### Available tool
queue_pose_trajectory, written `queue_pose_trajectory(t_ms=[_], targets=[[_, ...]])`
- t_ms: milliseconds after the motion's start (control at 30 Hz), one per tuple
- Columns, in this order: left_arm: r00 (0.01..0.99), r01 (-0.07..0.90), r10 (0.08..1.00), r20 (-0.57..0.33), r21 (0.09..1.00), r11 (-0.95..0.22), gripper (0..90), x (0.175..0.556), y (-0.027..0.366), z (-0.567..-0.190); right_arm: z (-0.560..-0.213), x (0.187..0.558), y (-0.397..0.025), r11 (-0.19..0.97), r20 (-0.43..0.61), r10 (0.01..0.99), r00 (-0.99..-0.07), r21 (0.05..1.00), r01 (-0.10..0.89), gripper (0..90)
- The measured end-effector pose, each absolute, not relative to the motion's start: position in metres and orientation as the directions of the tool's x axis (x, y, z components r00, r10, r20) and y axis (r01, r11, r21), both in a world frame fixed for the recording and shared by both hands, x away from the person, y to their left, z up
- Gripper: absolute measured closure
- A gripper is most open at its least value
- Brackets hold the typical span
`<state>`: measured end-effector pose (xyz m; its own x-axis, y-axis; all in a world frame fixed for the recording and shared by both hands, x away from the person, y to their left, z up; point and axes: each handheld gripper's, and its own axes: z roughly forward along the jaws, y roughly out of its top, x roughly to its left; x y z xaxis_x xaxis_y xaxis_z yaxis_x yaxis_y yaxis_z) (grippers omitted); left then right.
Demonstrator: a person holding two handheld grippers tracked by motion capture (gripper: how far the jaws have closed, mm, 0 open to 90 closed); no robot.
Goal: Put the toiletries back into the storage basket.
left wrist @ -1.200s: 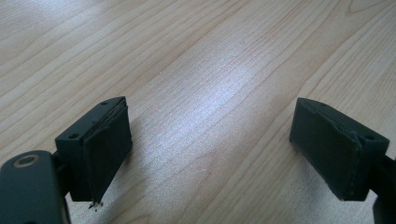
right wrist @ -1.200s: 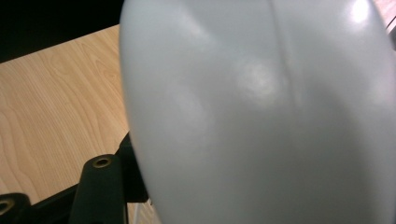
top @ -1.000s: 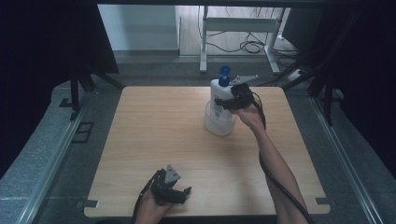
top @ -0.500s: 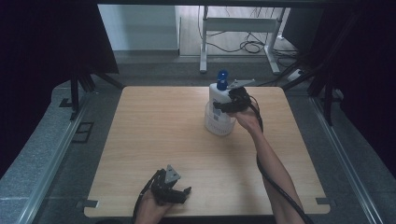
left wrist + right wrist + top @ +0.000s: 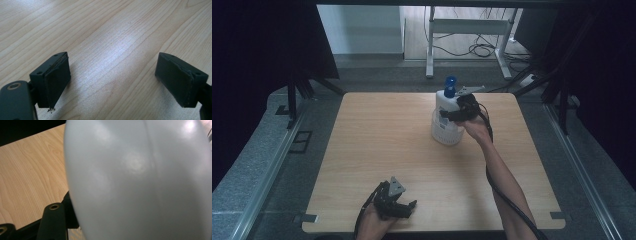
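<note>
A white plastic bottle [image 5: 444, 132] with a blue cap [image 5: 450, 82] stands upright on the far right part of the wooden table [image 5: 377, 130]. My right gripper [image 5: 451, 113] is shut on its upper body from the right. In the right gripper view the bottle [image 5: 140, 182] is pressed close against the camera, and one black finger [image 5: 53, 220] lies against its left side. At the table's front edge, left of centre, my left gripper [image 5: 410, 210] rests low and open. Its jaws are wide apart [image 5: 112, 82] over bare wood with nothing between them.
Beyond the table's far edge stand a white metal frame [image 5: 467, 27] and loose cables [image 5: 482, 50] on the floor. Dark curtains close in both sides. Grey floor rails [image 5: 267, 170] run along the table's left and right.
The right gripper and the bottle shifted slightly left and toward me, and the bottle now stands straighter. The left gripper has stayed put.
</note>
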<state>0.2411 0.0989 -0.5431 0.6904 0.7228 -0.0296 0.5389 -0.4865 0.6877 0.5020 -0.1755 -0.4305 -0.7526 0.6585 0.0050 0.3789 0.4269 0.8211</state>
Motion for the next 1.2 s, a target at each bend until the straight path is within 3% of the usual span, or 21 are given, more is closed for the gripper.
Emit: queue_pose_trajectory(t_ms=[767,933,1200], targets=[[0.69,0.539,0.723,-0.031,0.689,-0.484,12.2,0.241,0.099,-0.543,-0.432,0.501,-0.18,0.398,0.045,0.657,-0.752,0.827,0.397,35.4],[0.691,0.539,0.723,-0.03,0.688,-0.486,12.2,0.241,0.099,-0.543,-0.424,0.5,-0.182,0.34,0.082,0.66,-0.747,0.854,0.394,32.0],[0.69,0.539,0.723,-0.03,0.688,-0.486,12.1,0.241,0.099,-0.543,-0.412,0.496,-0.185,0.349,0.059,0.659,-0.75,0.859,0.375,31.3]])
